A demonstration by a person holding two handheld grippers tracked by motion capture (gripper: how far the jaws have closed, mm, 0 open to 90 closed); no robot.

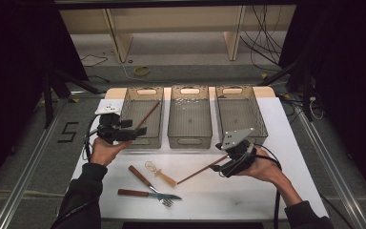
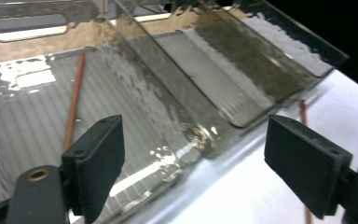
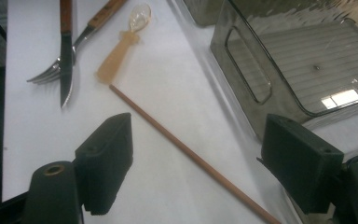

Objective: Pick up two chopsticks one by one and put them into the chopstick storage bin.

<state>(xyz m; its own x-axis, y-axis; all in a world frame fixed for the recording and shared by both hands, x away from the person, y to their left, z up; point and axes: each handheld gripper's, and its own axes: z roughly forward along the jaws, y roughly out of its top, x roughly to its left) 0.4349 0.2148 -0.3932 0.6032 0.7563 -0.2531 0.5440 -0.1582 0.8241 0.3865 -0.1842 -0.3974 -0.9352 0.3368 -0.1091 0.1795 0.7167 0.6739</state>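
Note:
A brown chopstick [image 1: 201, 170] lies slanted on the white table [image 1: 267, 191]. My right gripper [image 1: 221, 164] is open at its right end. In the right gripper view the chopstick [image 3: 191, 156] runs along the table between the spread jaws of this gripper [image 3: 198, 123], touching neither. A second chopstick [image 1: 148, 114] rests inside the left clear bin [image 1: 140, 141]. My left gripper [image 1: 134, 128] hovers open over that bin's near left corner. The left gripper view shows this gripper [image 2: 193, 130] holding nothing, with the binned chopstick [image 2: 74, 100] beyond its left jaw.
Middle [image 1: 189, 139] and right [image 1: 263, 125] clear bins stand side by side at the back. A translucent plastic spoon [image 1: 159, 174], a wooden-handled fork [image 1: 140, 176] and a knife [image 1: 147, 194] lie at the table's front left. The right gripper view shows spoon [image 3: 121, 49], knife [image 3: 65, 60] and fork [image 3: 51, 72].

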